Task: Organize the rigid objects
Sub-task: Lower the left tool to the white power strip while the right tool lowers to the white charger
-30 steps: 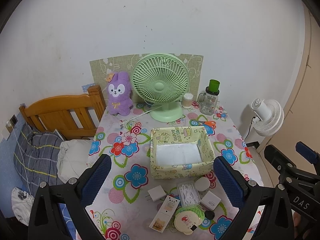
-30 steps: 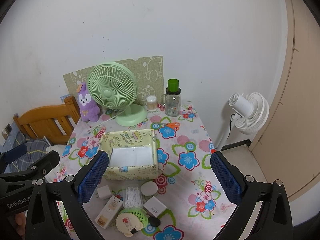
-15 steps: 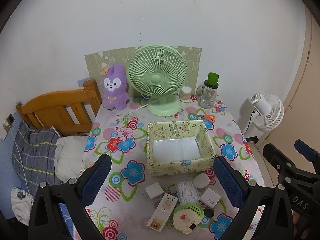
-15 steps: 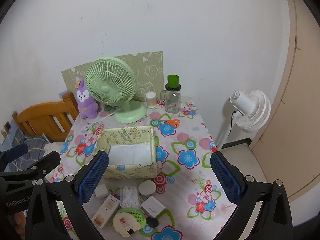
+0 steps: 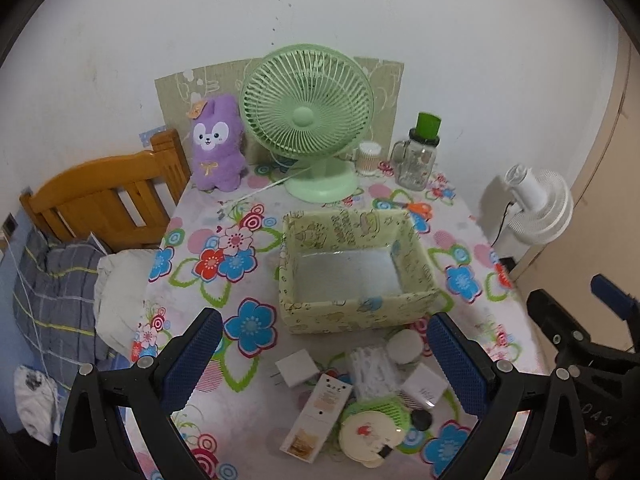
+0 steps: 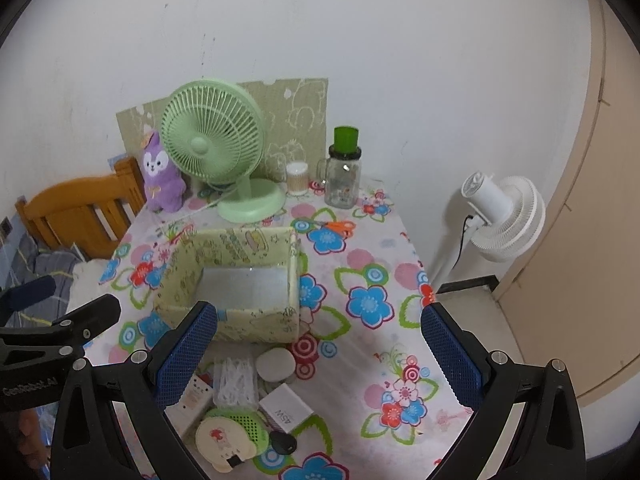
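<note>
Shifted since one second ago: both wrist views sit slightly nearer the table; no object has moved. Left gripper: fingers wide apart, holding nothing, above the near clutter. Right gripper: fingers wide apart, holding nothing. Yellow-green fabric storage box: mid-table, nothing inside, upright. Just before it, clustered: white charger plug, cotton-swab box, round white jar, 45W adapter, green-and-cream round case. Green desk fan: at the back.

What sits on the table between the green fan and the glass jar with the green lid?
A small round tub of cotton swabs stands between the fan and the jar, close to the jar. Both wrist views show it.
</note>
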A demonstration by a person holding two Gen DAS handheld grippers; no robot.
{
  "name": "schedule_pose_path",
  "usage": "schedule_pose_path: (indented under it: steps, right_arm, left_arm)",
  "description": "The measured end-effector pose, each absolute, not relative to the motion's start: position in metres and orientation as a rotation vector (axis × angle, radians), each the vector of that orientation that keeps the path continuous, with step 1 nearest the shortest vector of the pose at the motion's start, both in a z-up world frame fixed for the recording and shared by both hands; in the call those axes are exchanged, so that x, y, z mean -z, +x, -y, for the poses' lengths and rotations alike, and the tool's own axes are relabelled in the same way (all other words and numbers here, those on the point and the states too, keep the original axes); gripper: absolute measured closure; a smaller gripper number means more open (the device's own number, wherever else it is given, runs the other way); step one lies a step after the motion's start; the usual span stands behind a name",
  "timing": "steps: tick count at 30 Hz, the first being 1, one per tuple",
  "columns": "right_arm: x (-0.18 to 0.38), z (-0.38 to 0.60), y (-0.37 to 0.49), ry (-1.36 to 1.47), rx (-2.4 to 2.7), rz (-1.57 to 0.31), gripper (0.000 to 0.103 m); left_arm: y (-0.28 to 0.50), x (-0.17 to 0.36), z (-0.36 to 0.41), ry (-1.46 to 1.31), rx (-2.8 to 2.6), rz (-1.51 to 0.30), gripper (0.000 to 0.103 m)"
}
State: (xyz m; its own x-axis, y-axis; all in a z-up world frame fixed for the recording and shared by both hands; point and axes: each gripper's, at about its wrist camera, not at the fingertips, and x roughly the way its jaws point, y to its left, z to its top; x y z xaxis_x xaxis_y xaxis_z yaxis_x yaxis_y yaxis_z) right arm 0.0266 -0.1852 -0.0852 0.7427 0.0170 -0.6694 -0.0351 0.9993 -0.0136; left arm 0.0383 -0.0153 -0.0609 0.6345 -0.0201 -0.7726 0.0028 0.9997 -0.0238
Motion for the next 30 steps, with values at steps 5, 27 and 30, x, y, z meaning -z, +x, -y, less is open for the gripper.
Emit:
schedule_pose_path:
  steps: [5, 27, 30]
  right_arm:
    - [0.107, 0.185, 0.031, -0.040, -0.039, -0.770, 0.000]
    - [0.193, 0.185, 0.048, -0.034, -0.095, -0.879, 0.000]
    - [0.203, 0.185, 0.048, -0.034, -0.094, -0.897, 0.000]
  left_arm:
    - [0.044, 0.088, 0.013, -0.037, 0.018, -0.934, 0.000]
    - [0.050, 0.170, 0.008, -0.034, -0.002, -1.043, 0.000]
    - [0.052, 0.181, 0.008, -0.042, -0.001, -1.072, 0.000]
